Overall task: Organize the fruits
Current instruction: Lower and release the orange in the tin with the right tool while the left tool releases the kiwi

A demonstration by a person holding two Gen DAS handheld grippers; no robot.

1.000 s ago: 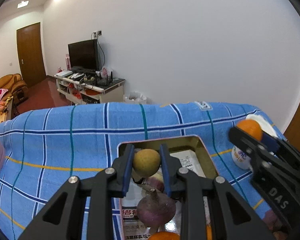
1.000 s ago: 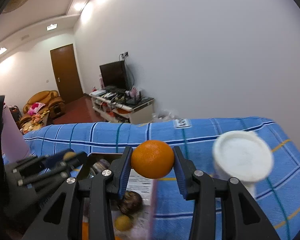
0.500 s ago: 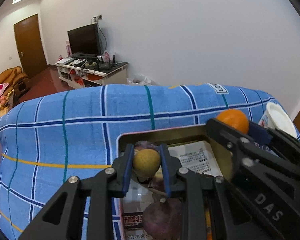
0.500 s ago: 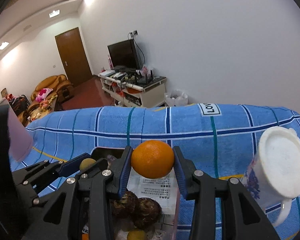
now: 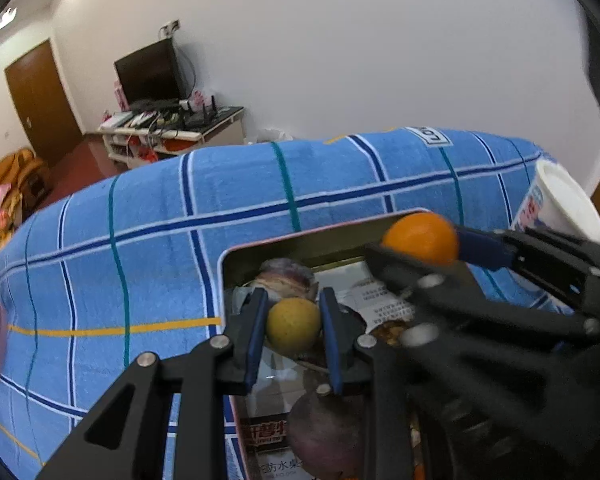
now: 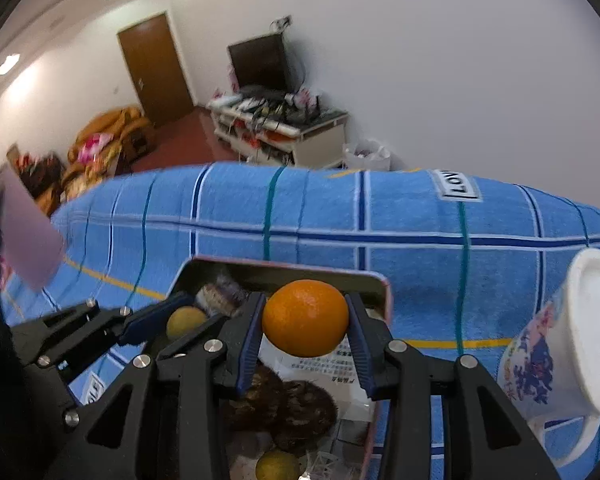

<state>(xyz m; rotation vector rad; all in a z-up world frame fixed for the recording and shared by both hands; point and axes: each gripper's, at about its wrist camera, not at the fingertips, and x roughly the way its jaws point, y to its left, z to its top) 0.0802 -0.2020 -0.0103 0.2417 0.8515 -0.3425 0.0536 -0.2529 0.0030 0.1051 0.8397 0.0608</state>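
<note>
Orange (image 6: 305,317): held in the right gripper (image 6: 305,328), fingers (image 6: 249,340) clamped on its two sides at about the widest girth. It hangs above the far right corner of the metal tin (image 6: 374,280), not touching the rim. Round, firm, slightly waxy skin; judged light, and stiff enough for a side pinch. A grip off the widest line could let it squirt out. It also shows in the left wrist view (image 5: 420,237).

Small yellow-green fruit (image 5: 293,330): held in the left gripper (image 5: 293,334), blue fingers (image 5: 256,332) closed on both sides of it, over the middle of the tin. Smaller than the orange, dull skin, probably firm; the pinch sits across its middle, which looks right.

Tin contents: dark purple-brown round fruits (image 6: 300,412), a purplish bulb-shaped one (image 5: 324,432), another yellow-green fruit (image 6: 278,466) near the bottom edge, and printed paper (image 6: 340,360) lining the floor. The dark ones have rough shells and look hard. Free floor is scarce, so a released fruit may roll against its neighbours.

Surroundings: the tin rests on a blue checked towel (image 6: 340,216) covering the worktop. A white mug with blue print (image 6: 556,356) stands just beside the tin, to its right and close to the right gripper, so a swing that way risks a knock. A pink object (image 6: 28,236) is at the left edge; I cannot identify it.

Step, as judged: both fruits are poised for placing in the tin.
</note>
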